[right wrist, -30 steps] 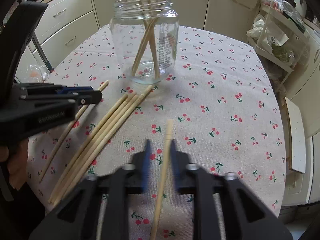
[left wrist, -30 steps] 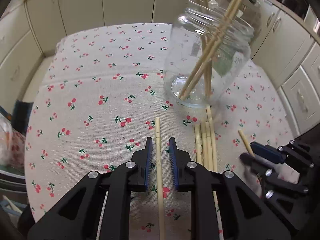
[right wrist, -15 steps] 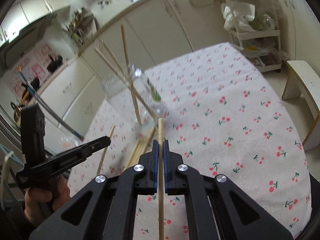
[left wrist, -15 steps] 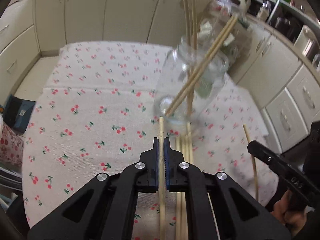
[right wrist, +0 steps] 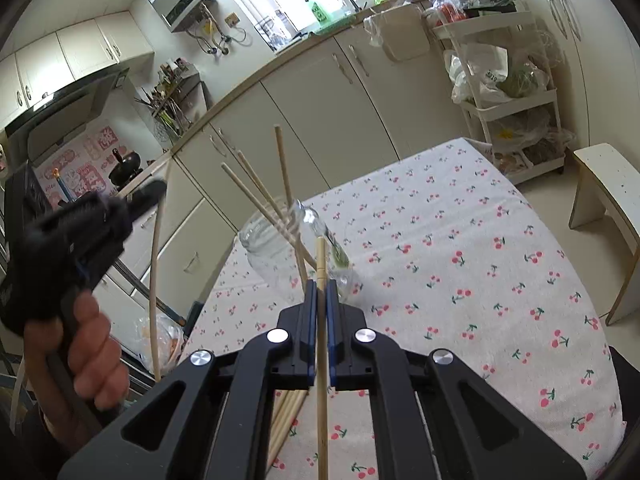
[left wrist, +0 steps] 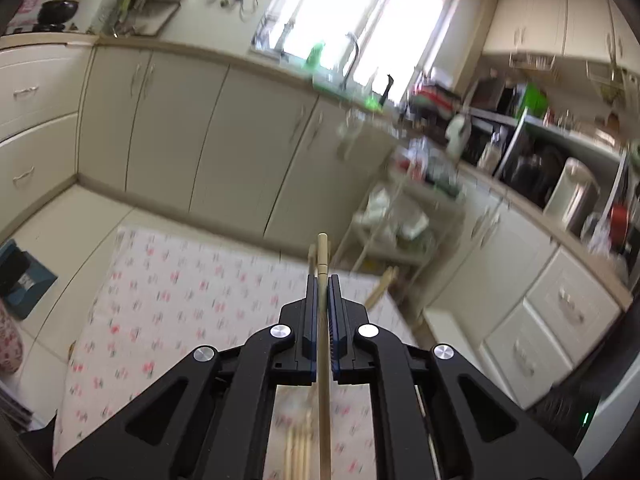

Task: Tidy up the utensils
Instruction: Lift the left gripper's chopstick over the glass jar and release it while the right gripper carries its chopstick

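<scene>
Each gripper is clamped on one chopstick running lengthwise between its jaws, and the glass jar (right wrist: 296, 248) on the tabletop (right wrist: 480, 280) lies just ahead of the right gripper (right wrist: 321, 284), nearer than the raised left gripper (left wrist: 323, 280).

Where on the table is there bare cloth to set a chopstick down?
Free: the cloth right of the jar, out to the table's right edge. Crowded: the near-left, where loose chopsticks lie below the right tool.
</scene>
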Motion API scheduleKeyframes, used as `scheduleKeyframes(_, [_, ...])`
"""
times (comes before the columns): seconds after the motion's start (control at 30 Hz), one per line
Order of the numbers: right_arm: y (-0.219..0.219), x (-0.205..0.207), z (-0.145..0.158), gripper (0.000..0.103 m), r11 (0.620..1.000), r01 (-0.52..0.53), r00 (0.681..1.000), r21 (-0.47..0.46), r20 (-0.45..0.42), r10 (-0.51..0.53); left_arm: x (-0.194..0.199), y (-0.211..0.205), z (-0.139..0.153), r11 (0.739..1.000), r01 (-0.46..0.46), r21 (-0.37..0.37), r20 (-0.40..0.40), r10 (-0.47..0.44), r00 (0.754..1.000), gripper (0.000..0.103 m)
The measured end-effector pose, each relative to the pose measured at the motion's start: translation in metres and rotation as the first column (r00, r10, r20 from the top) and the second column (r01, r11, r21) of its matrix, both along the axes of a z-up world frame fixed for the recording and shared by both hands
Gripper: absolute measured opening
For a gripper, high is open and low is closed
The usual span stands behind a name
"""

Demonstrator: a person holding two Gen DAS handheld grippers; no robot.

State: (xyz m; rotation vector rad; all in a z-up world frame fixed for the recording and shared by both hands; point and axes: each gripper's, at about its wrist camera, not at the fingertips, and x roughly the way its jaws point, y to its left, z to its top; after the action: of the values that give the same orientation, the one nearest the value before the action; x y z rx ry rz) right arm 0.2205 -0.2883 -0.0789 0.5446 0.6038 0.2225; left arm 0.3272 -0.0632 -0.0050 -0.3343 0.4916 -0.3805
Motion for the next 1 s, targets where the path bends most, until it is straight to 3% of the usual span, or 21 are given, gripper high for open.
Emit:
scheduleKeyframes(0.13, [-0.002,0.001,0.004,0.005,1.0,0.006,1.0,0.011,0.017,-0.006,0.009,-0.005,0.019,0.998,-0.046,-0.034,0.087,0.048,0.995,0.005])
scheduleKeyframes(0.5, [-0.015,0.008,0.004,0.005,0.998,0.023,0.999,0.052,0.029,-0.025,0.044,-0.01,0.035,0.978,-0.176,-0.11,0.182,0.194,0.964,0.005])
scheduleKeyframes(0.8, [-0.019,0.014,-0.002,0.005,0.997,0.021,1.0,0.071,0.022,-0.022,0.065,-0.029,0.025,0.973,-0.221,-0.07,0.244,0.231,0.942,0.005])
scheduleKeyframes(1.0, [-0.021,0.017,-0.007,0.005,0.997,0.026,1.0,0.078,0.015,-0.028,0.072,-0.041,0.007,0.972,-0.234,-0.036,0.248,0.235,0.94,0.005])
